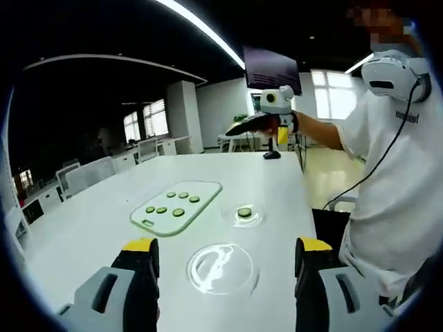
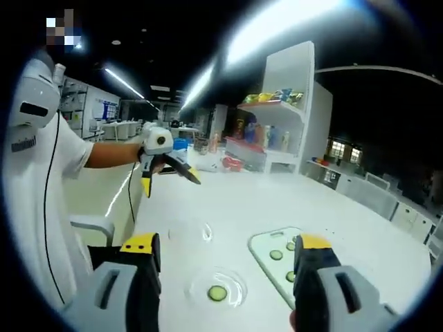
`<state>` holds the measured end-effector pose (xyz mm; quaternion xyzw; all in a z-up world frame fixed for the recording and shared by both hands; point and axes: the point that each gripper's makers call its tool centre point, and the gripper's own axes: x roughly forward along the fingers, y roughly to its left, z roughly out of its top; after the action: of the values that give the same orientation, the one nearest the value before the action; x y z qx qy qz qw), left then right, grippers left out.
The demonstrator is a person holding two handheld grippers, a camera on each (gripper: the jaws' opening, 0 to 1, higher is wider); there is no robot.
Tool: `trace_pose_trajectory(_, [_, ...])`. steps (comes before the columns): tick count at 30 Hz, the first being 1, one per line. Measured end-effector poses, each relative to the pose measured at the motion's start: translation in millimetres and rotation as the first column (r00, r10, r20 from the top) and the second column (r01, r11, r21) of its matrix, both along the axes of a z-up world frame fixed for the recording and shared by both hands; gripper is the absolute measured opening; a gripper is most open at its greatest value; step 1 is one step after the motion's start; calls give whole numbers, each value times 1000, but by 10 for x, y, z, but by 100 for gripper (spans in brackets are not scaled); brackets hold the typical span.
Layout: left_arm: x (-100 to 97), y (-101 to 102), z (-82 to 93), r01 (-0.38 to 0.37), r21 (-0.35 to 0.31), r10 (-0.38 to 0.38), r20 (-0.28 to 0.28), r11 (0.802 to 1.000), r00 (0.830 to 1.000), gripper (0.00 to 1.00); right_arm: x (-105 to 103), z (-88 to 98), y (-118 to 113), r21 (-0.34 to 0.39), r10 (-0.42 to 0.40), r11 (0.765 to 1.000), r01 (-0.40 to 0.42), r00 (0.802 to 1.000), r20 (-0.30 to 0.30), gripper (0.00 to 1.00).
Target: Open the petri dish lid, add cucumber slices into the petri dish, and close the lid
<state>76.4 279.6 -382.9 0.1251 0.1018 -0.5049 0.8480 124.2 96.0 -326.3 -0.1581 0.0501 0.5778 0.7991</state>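
Left gripper view: the white bench (image 1: 104,221) runs from the left claw (image 1: 221,259) toward 12 o'clock, with bare surface on all sides of the task items. Its far edge lies near 12 o'clock, with chairs (image 1: 86,173) lined along the edge at 10 o'clock. The left claw is released, its yellow-tipped jaws standing wide apart at 7 and 5 o'clock with nothing between them. The lid (image 1: 221,268), clear and domed, lies on the bench between the jaws and apart from both. The dish (image 1: 243,214), a shallow clear round, sits just beyond the lid toward 12 o'clock and carries one green slice (image 1: 244,212). The board (image 1: 174,207), pale with rounded corners, lies just beside the dish at 11 o'clock; six cucumber slices (image 1: 178,212) rest on it. The person (image 1: 394,173) stands at 3 o'clock past the near bench edge, and the right claw (image 1: 239,128) hangs above the far bench at 1 o'clock with jaws drawn nearly together and nothing visible between them.

Right gripper view: the right claw (image 2: 225,266) holds nothing. The dish (image 2: 218,290) sits at 6 o'clock, the board (image 2: 266,256) at 4 o'clock partly behind a jaw, and the lid (image 2: 194,232) is faint near centre. The left claw (image 2: 173,181) is raised at 10 o'clock. Shelves (image 2: 277,117) stand beyond the bench at 1 o'clock.
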Motion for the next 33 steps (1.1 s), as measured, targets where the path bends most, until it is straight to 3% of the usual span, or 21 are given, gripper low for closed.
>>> trace_pose_trajectory(7, [64,104,-140,-18,8,18,-28,1000,999,81,-91,-160,343,-72,100,992,-100,995,-8,79])
trace_pose_trajectory(19, [119,114,-438,-12,49,16,-84,999,996,82,-134,-545,810,-158,219,962,-222,975,-38,79])
trace_pose_trajectory(33, [207,64,-669,6,80,4,-123,997,992,82,-135,-1029,1173,-223,286,927,-303,952,-105,80])
